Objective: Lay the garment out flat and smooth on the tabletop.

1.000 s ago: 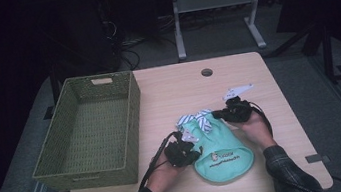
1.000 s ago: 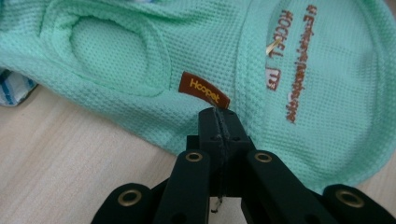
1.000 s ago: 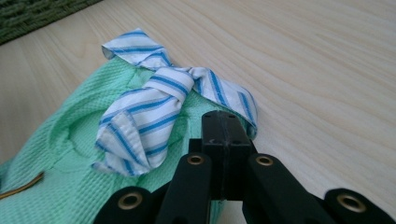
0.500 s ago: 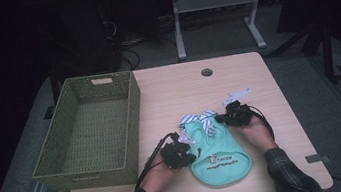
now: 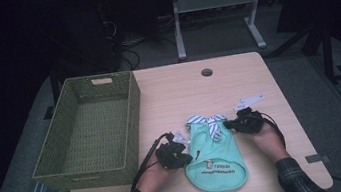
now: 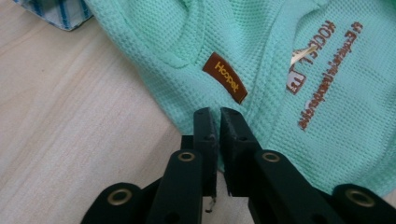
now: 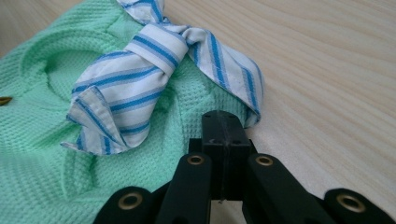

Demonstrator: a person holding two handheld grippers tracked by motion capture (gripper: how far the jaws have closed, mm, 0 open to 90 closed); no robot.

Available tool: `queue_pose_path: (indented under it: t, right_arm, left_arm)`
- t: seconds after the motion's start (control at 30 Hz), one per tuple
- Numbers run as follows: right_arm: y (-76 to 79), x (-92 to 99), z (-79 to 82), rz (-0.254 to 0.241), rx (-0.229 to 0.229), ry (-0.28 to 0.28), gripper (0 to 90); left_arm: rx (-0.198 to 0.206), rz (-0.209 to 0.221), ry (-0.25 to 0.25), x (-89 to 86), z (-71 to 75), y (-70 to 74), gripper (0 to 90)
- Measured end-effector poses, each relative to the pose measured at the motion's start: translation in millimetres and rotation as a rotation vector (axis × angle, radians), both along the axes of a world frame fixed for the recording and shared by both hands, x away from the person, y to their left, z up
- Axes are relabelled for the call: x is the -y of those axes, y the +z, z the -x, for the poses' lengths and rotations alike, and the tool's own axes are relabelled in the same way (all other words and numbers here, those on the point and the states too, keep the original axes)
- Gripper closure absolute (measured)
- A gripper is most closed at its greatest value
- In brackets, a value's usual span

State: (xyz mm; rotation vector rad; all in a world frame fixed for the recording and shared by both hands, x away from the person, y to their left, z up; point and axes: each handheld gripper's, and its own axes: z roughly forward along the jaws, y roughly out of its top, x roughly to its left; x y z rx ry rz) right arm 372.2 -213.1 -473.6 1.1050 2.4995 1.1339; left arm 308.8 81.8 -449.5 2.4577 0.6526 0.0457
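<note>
A mint-green little shirt (image 5: 216,163) with a blue-striped white collar (image 5: 206,121) lies flat on the wooden table (image 5: 178,90), near its front edge. My left gripper (image 5: 186,157) is at the shirt's left edge. In the left gripper view its jaws (image 6: 215,116) have just been opening. A narrow slit parts them, just short of a brown label (image 6: 225,83), and no cloth is pinched. My right gripper (image 5: 227,124) sits at the shirt's top right corner. In the right gripper view its jaws (image 7: 225,121) are pressed together on the shirt (image 7: 42,154) edge, beside the striped collar (image 7: 140,60).
A deep green woven basket (image 5: 133,116) stands on the table's left half, close to my left hand. A round cable hole (image 5: 206,72) is near the far edge. Bare wood lies behind and to the right of the shirt.
The shirt has gone from bunched to spread flat and reaches nearer the front edge. My right gripper moved toward the front and slightly right. The left hand stayed in place.
</note>
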Motion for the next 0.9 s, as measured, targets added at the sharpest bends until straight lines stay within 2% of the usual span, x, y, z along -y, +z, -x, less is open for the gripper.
queue_pose_path:
  t: [0.07,0.17,0.2,0.23,0.3,0.47,0.5,0.63,0.83,0.87,0.9]
  right_arm:
    - [0.3,1.4,0.5,-0.009,0.004,0.003,87.8]
    - [1.5,3.2,0.9,-0.014,0.008,0.007,85.5]
    - [2.4,4.0,1.2,-0.019,0.007,0.006,84.4]
    - [4.5,5.5,2.2,-0.033,-0.001,0.005,80.3]
    - [5.9,7.0,2.8,-0.040,0.004,0.008,79.7]
    - [10.8,8.6,4.5,-0.044,0.019,0.013,74.5]
    - [11.5,9.0,4.7,-0.047,0.019,0.013,72.5]
    - [14.8,11.3,7.4,-0.056,0.017,0.005,66.8]
    - [21.5,15.3,8.1,-0.063,0.032,0.000,62.5]
    - [22.5,15.7,8.1,-0.066,0.030,-0.002,61.8]
    - [22.5,15.7,8.1,-0.066,0.030,-0.002,61.8]
  left_arm:
    - [-0.003,0.024,0.010,-1.4,-1.6,2.1,78.9]
    - [0.000,0.029,0.006,-3.7,-5.4,5.6,73.8]
    - [-0.006,0.045,0.003,-4.8,-8.6,7.3,73.8]
    - [-0.013,0.066,0.020,-5.0,-12.4,8.9,70.2]
    - [0.001,0.079,0.024,-7.1,-17.7,12.4,67.0]
    - [0.014,0.076,0.044,-5.0,-26.5,18.4,57.4]
    - [0.021,0.095,0.054,-4.6,-29.9,20.0,55.7]
    - [0.021,0.096,0.076,-2.0,-39.9,22.5,45.3]
    - [0.038,0.086,0.073,1.8,-49.8,28.0,43.3]
    - [0.056,0.088,0.078,3.2,-53.0,31.0,43.3]
    - [0.056,0.088,0.078,3.2,-53.0,31.0,43.1]
